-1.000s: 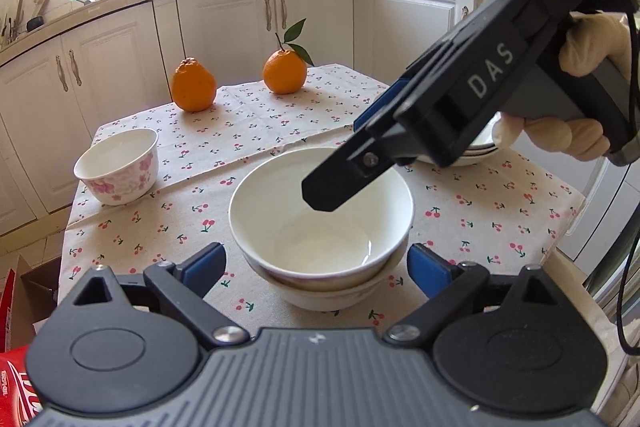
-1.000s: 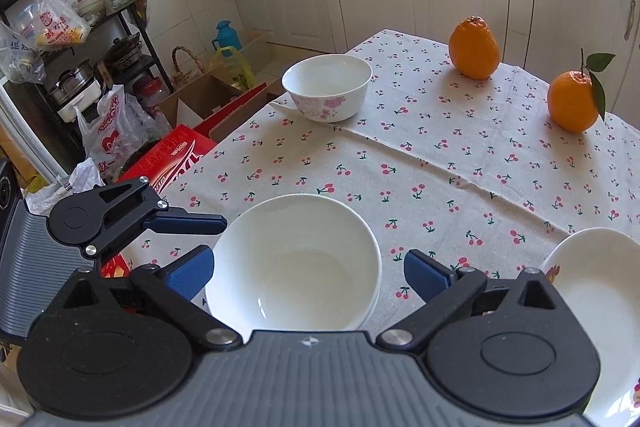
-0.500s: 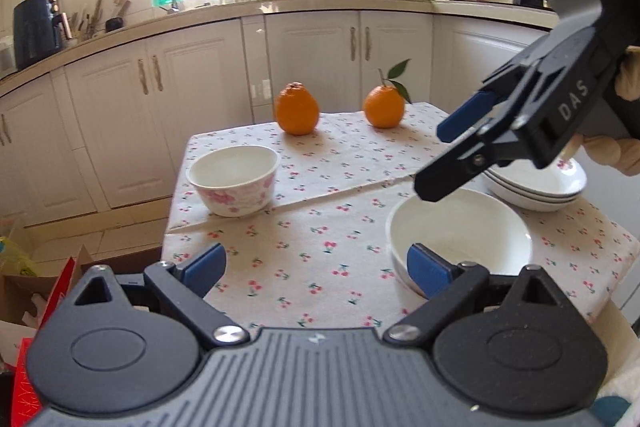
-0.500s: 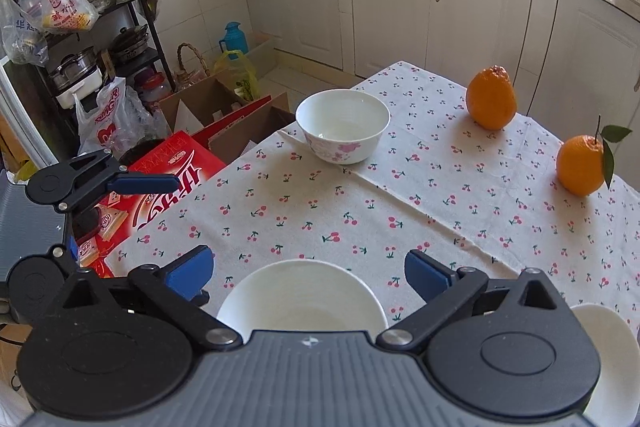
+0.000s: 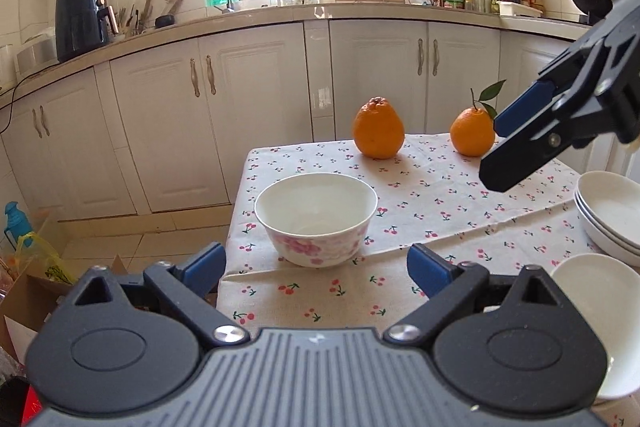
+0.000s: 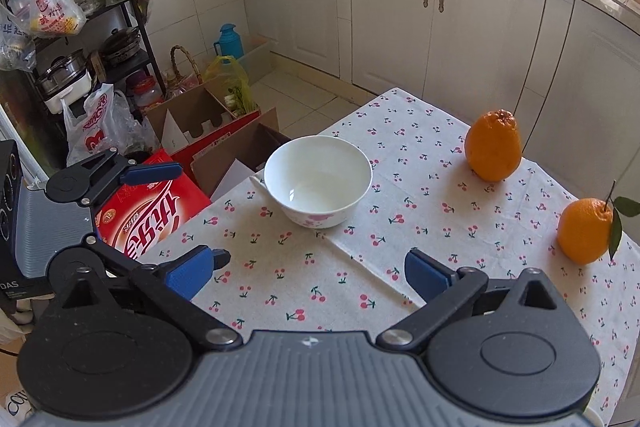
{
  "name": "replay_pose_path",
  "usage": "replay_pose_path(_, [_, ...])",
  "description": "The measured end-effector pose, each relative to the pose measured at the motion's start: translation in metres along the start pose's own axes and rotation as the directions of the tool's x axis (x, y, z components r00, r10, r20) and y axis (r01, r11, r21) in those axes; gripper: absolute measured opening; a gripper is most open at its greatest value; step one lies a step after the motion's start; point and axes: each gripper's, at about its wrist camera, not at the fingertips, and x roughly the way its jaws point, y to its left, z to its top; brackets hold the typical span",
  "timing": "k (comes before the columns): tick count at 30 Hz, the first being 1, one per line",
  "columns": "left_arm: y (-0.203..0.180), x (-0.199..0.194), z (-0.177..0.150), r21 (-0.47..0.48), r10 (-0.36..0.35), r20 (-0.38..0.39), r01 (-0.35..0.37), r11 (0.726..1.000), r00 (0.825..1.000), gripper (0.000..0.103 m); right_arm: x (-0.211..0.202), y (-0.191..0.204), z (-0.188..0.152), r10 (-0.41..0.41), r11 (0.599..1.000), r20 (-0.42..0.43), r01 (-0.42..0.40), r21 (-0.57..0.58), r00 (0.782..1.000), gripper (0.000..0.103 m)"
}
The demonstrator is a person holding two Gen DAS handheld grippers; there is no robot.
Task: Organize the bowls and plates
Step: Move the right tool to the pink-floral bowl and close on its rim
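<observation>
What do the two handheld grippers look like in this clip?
Both match: black linkage arms with round pivots and silver screws on a ribbed grey body, with blue pads on the fingers. That holds for the left gripper and right gripper.

The left gripper point(image 5: 316, 265) fills the bottom of its own wrist view, blue-padded fingers spread wide with nothing between them, pointing forward and slightly down. In the same view the right gripper point(image 5: 504, 151) reaches in from the upper right of the frame, angled down toward the lower left, its two fingers seen side-on. From the right wrist view, the right gripper point(image 6: 316, 269) occupies the lower frame, its jaws parted and empty, while the left gripper point(image 6: 160, 219) shows at the left edge, one finger above the other, apart.
</observation>
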Motion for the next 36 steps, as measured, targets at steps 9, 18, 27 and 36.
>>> replay_pose_path(9, [0.005, 0.05, 0.002, -0.027, -0.013, -0.06, 0.011, 1.0, 0.998, 0.097, 0.045, -0.024, 0.036, 0.049, 0.999, -0.043, -0.05, -0.011, 0.998, 0.102])
replay_pose_path(18, [0.006, 0.08, 0.001, -0.039, -0.019, -0.091, 0.016, 0.999, 0.996, 0.097, 0.097, -0.046, 0.06, 0.118, 0.993, -0.097, -0.117, 0.007, 0.988, 0.097])
replay_pose_path(27, [0.004, 0.096, 0.004, -0.017, -0.02, -0.098, 0.018, 1.0, 0.995, 0.094, 0.137, -0.057, 0.071, 0.177, 0.984, -0.128, -0.172, 0.051, 0.976, 0.086])
replay_pose_path(36, [0.005, 0.101, 0.003, -0.02, -0.034, -0.097, 0.032, 0.999, 0.995, 0.092, 0.155, -0.057, 0.07, 0.187, 0.982, -0.156, -0.179, 0.067, 0.97, 0.073])
